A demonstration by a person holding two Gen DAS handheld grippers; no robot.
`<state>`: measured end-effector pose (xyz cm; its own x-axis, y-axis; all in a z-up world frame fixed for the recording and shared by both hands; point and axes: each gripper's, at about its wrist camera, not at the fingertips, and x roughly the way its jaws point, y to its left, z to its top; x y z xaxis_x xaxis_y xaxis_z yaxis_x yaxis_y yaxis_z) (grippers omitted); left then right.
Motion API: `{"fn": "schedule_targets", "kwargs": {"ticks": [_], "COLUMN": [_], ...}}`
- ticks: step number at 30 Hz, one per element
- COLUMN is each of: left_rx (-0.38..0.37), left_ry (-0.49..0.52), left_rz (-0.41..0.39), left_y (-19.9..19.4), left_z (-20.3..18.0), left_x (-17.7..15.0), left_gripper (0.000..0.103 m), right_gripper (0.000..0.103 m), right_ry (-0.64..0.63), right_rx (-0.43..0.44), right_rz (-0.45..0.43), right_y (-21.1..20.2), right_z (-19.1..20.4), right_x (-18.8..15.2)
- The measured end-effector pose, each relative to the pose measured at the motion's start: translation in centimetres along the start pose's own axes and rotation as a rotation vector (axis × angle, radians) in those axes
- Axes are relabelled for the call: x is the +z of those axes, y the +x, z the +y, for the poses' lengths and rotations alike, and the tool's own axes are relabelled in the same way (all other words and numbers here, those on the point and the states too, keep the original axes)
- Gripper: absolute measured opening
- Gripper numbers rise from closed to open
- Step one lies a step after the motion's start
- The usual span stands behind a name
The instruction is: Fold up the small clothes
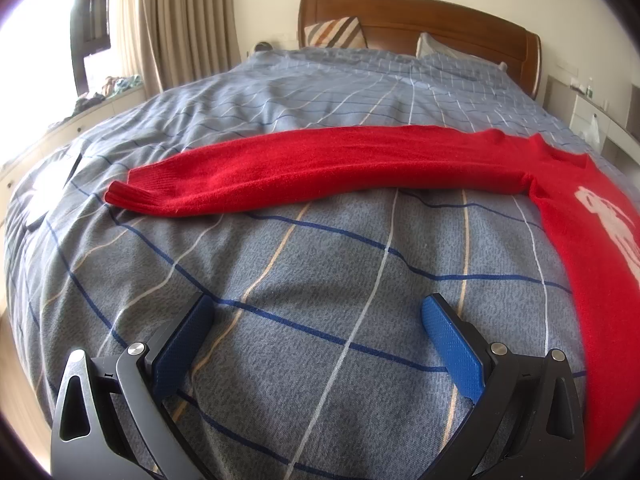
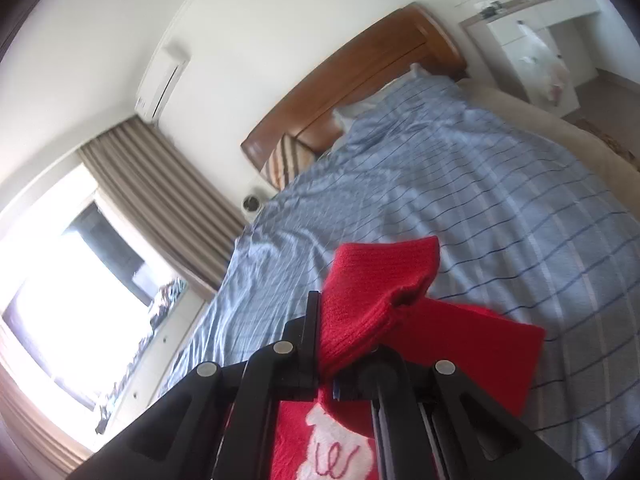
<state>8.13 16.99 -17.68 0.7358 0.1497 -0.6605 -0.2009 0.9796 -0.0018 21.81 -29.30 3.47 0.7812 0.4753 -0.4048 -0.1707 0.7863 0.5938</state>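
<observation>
A red knit sweater [image 1: 600, 248] with a white design lies on the bed at the right of the left wrist view. Its long sleeve [image 1: 320, 168] stretches flat to the left, cuff at the far left. My left gripper [image 1: 316, 316] is open and empty, hovering over bare cover in front of the sleeve. My right gripper [image 2: 348, 340] is shut on the sweater's other sleeve cuff [image 2: 376, 284] and holds it lifted above the sweater body [image 2: 480, 352]. The white design [image 2: 340, 452] shows below the right gripper.
The bed has a grey-blue checked cover [image 1: 320, 360], a wooden headboard [image 1: 416, 20] and pillows [image 1: 336, 32]. Curtains [image 1: 176, 20] and a window ledge with clutter are to the left. A white bedside unit [image 2: 532, 44] stands at the right.
</observation>
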Motion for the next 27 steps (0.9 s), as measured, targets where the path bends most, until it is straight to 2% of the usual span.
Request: {"fn": "schedule_targets", "kwargs": {"ticks": [2, 3, 4, 5, 6, 10, 13, 16, 22, 25, 27], "left_rx": [0.0, 0.0, 0.0, 0.0, 0.0, 0.0, 0.003, 0.003, 0.002, 0.003, 0.004], "left_ry": [0.0, 0.0, 0.0, 0.0, -0.001, -0.001, 0.0, 0.0, 0.0, 0.001, 0.001], "left_rz": [-0.001, -0.001, -0.002, -0.002, -0.005, -0.006, -0.007, -0.008, -0.011, -0.013, -0.014], "left_y": [0.1, 0.1, 0.0, 0.0, -0.2, 0.1, 0.0, 0.0, -0.1, -0.1, 0.0], "left_z": [0.1, 0.1, 0.0, 0.0, -0.1, 0.1, 0.1, 0.1, 0.0, 0.1, 0.2], "left_x": [0.1, 0.1, 0.0, -0.1, -0.1, 0.1, 0.1, 0.0, -0.2, -0.1, 0.1], "left_gripper": [0.103, 0.103, 0.103, 0.103, 0.103, 0.103, 0.103, 0.103, 0.103, 0.103, 0.103], "right_gripper": [0.005, 0.009, 0.018, 0.048, 0.069, 0.069, 0.07, 0.073, 0.076, 0.076, 0.076], "right_ry": [-0.06, -0.072, -0.061, -0.041, -0.021, 0.032, 0.0, -0.062, -0.223, -0.196, -0.101], "right_rx": [0.007, 0.018, 0.047, 0.074, 0.092, 0.151, 0.103, -0.037, -0.482, -0.606, -0.616], "right_rz": [0.089, 0.15, 0.229, 0.303, 0.355, 0.416, 0.406, 0.338, 0.142, 0.062, 0.024], "right_y": [4.9, 7.2, 9.7, 11.8, 13.3, 14.1, 11.2, 6.6, -4.1, -8.5, -10.5], "right_z": [2.9, 3.8, 4.2, 4.1, 3.9, 2.3, 0.0, -3.2, -12.7, -16.8, -19.6], "right_x": [-2.0, -3.6, -5.2, -6.9, -8.5, -12.2, -12.5, -11.8, -13.7, -15.3, -16.1]}}
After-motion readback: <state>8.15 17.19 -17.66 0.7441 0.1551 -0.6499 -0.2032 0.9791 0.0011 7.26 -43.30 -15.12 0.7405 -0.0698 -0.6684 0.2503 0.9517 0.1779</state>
